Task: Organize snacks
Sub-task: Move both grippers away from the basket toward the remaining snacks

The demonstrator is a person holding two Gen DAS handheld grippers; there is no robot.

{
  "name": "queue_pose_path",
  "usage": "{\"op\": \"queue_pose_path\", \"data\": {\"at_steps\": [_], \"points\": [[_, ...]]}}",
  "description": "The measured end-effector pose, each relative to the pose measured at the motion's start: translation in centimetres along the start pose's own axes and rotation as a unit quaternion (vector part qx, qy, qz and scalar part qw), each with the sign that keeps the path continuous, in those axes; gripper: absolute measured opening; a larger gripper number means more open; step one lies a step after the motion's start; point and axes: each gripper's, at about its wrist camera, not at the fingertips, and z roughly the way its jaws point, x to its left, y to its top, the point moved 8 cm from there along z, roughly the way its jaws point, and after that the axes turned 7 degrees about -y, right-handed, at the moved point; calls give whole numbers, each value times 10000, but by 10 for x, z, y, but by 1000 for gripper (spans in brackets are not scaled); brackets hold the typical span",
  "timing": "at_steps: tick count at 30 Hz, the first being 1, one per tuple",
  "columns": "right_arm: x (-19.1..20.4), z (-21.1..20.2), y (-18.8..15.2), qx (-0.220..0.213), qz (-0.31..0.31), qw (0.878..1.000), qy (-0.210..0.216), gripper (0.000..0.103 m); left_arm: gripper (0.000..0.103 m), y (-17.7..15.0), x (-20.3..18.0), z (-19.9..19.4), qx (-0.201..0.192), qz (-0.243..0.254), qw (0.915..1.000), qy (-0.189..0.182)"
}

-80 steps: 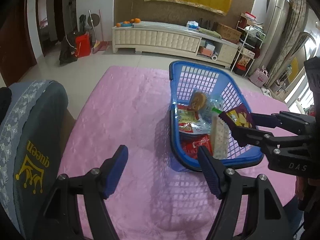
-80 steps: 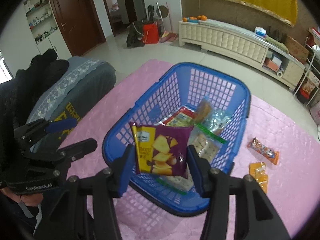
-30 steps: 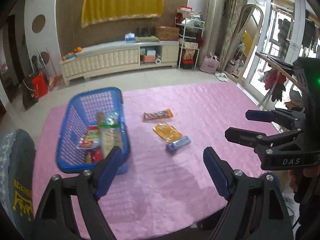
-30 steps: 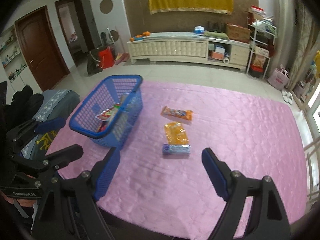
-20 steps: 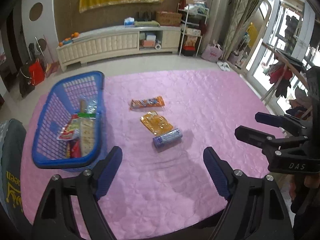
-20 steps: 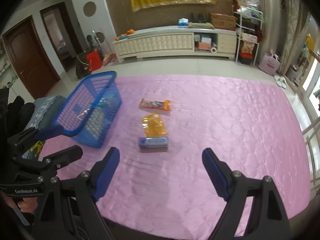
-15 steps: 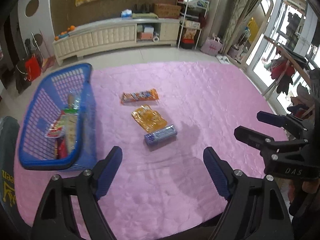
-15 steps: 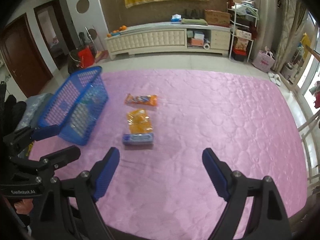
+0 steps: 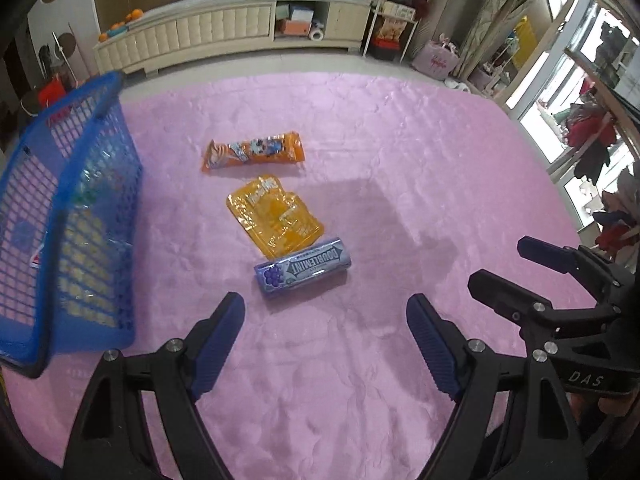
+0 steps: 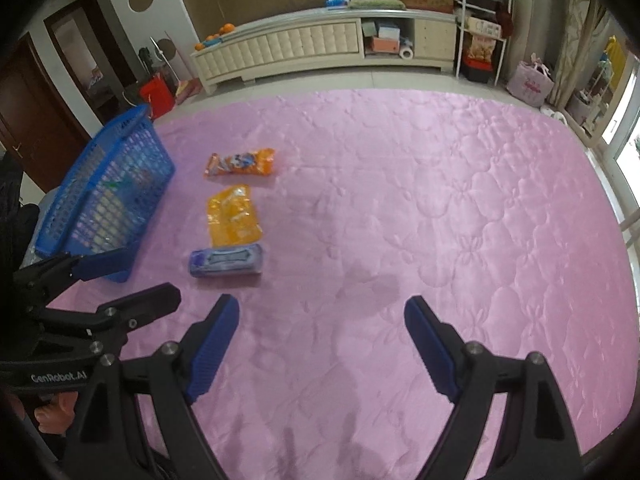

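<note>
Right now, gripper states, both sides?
Left gripper: open, holding nothing.
Right gripper: open, holding nothing.

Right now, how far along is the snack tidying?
Partly done. The blue basket already holds several packets. Nothing is in hand: the left hand-held gripper and right hand-held gripper are both open and empty. Left on the pink cover: the orange bar, the yellow pouch and the gum pack.

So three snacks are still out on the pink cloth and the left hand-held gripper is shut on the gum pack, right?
Not quite. Three snacks are out, but the left hand-held gripper is open and empty; the left wrist view shows the gum pack lying on the pink cloth ahead of it.
</note>
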Motion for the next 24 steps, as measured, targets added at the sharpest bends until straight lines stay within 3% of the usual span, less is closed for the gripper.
{"op": "queue_pose_path", "data": {"at_steps": [10, 24], "points": [[-10, 47, 9, 275, 14, 9996, 103, 88, 82, 5, 20, 54, 357, -473, 9982, -48], [-14, 74, 16, 385, 4, 9989, 267, 88, 83, 12, 26, 82, 526, -787, 9955, 45]]}}
